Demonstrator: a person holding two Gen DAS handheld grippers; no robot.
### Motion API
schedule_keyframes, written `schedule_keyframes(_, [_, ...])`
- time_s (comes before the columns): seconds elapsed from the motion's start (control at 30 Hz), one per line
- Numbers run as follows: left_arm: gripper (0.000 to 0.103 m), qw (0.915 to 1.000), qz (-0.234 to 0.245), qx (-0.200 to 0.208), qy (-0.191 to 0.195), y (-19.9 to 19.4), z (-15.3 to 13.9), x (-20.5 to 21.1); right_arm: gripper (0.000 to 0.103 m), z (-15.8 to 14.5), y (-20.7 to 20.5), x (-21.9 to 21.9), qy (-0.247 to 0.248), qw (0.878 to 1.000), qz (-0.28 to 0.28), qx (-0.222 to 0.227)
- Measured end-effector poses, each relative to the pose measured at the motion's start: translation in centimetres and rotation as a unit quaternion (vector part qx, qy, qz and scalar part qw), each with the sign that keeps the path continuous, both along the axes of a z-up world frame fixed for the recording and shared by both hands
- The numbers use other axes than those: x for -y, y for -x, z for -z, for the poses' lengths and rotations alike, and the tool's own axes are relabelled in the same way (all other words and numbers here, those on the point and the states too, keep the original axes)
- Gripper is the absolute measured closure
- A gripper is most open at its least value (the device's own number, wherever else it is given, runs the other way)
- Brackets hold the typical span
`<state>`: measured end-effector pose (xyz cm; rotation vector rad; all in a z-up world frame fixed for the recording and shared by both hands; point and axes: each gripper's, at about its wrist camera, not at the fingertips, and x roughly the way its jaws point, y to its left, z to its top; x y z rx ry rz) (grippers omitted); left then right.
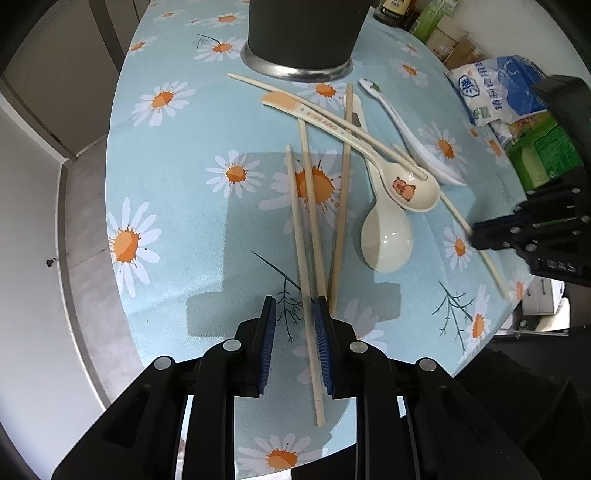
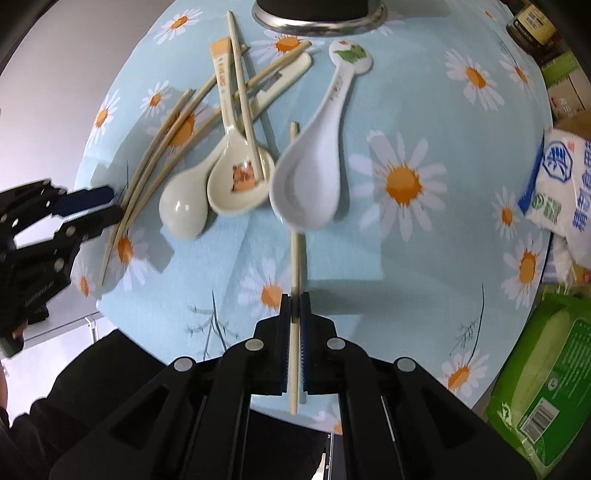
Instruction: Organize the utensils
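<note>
Pale wooden chopsticks and three ceramic spoons lie scattered on the daisy-print surface (image 1: 177,177), all just in front of the dark holder (image 1: 303,33) with the steel base, presumably their destination.

Right tongs (image 2: 295,306): closed narrow on one chopstick (image 2: 294,258), which runs along the pads toward the holder. Its far end passes under the bowl of the white spoon (image 2: 314,173). Judgement: gripped near one end so it can be tipped upright into the holder; the spoon resting over it may drag when lifted.

Left tongs (image 1: 294,314): part open, straddling a second chopstick (image 1: 301,258) that lies flat between the pads; the right pad is at or near the wood, the left pad apart. Not yet gripped.

Two more chopsticks (image 1: 332,206) lie just beside it, converging at the near end, so closing could catch a neighbour.

Nearer the holder, the capybara spoon (image 1: 410,188) lies over the cream spoon (image 1: 386,236), with another chopstick across them.

Salt bag (image 2: 565,184) and green pack (image 2: 546,376) sit at the surface edge, well clear of the holder.
</note>
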<state>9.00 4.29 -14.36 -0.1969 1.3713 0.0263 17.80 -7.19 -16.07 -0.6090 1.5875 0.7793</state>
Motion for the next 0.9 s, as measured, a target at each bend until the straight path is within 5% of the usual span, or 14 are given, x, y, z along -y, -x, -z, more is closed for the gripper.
schedule_keyframes(0.4, [0.083,0.9985,0.000,-0.033,-0.043,-1.6,0.2,1.3,0.098,-0.2,0.5,5.7,-0.052,0.998,0.008,-0.032])
schedule_keyframes(0.5, [0.092,0.9976,-0.006,-0.038,-0.057,-1.8,0.1,1.9,0.098,-0.5,0.8,7.1,-0.068,0.997,0.012,-0.039])
schedule_keyframes(0.57, [0.099,0.9976,-0.017,-0.040,-0.053,-2.0,0.1,1.9,0.098,-1.3,1.0,8.2,-0.076,0.996,0.014,-0.038])
schedule_keyframes(0.9, [0.099,0.9966,-0.062,-0.038,-0.038,-1.2,0.0,0.5,0.098,-2.9,0.2,11.9,-0.087,0.996,0.022,-0.022])
